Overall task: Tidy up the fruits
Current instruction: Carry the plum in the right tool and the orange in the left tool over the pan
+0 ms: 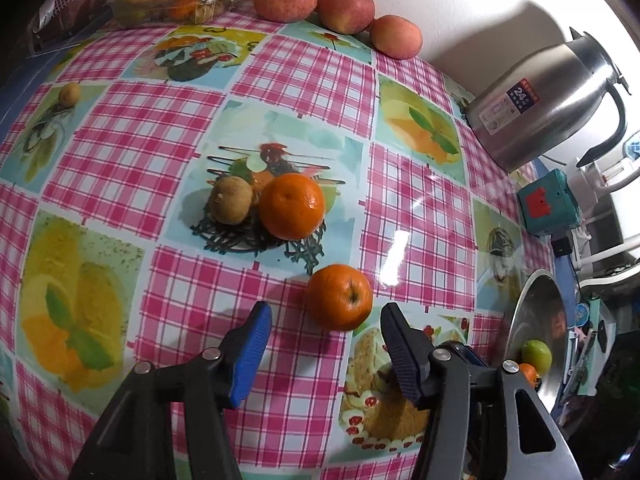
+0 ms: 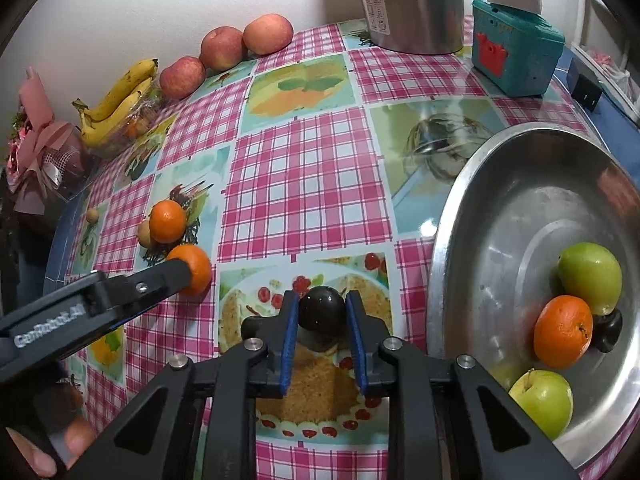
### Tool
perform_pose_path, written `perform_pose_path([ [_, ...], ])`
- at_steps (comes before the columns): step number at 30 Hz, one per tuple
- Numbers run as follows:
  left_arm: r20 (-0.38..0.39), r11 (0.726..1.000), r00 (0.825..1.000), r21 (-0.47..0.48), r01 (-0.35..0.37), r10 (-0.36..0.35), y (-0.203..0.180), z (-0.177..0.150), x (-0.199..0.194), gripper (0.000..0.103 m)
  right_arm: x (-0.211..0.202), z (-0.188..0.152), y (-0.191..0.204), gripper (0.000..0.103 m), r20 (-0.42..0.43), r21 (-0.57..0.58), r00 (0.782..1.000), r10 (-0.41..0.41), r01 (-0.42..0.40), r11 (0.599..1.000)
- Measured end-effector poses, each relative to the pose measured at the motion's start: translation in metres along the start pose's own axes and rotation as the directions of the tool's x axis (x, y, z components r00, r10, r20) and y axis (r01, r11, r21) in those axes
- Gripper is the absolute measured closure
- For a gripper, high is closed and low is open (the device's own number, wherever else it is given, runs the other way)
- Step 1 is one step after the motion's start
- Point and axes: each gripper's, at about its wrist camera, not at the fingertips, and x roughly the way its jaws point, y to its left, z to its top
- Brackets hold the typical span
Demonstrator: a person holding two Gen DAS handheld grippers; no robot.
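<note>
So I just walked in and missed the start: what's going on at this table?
A person is sorting fruit into the metal bowl with two handheld grippers. The right gripper has its jaws shut on a dark plum above the tablecloth, beside the bowl. The left gripper is open, jaws either side of the nearest orange. Another orange and a brown fruit wait further back.

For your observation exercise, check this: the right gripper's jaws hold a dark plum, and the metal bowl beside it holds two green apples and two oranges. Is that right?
Not quite. The right wrist view shows only one orange in the metal bowl. The two green apples and the right gripper holding the dark plum are correct.
</note>
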Motion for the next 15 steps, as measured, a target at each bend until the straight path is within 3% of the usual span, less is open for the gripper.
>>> perform_pose_path([
  [2, 0.002, 1.0, 1.0, 0.002, -0.003, 0.003, -0.002, -0.001, 0.003, 0.047, 0.0, 0.0, 0.0, 0.078, -0.001, 0.002, 1.0, 0.004, -0.004, 1.0],
  [3, 0.002, 1.0, 1.0, 0.004, -0.001, 0.001, -0.002, -0.001, 0.003, 0.057, 0.0, 0.0, -0.001, 0.078, 0.0, 0.006, 1.0, 0.006, -0.006, 1.0],
  [5, 0.003, 1.0, 1.0, 0.003, 0.013, -0.013, -0.005, -0.001, 0.004, 0.065, -0.002, 0.0, -0.002, 0.078, 0.003, 0.012, 1.0, 0.007, -0.007, 1.0],
  [15, 0.009, 1.0, 1.0, -0.012, 0.019, -0.019, -0.007, 0.0, -0.013, 0.067, -0.015, 0.003, -0.005, 0.078, 0.024, 0.03, 0.999, 0.022, -0.023, 0.999],
])
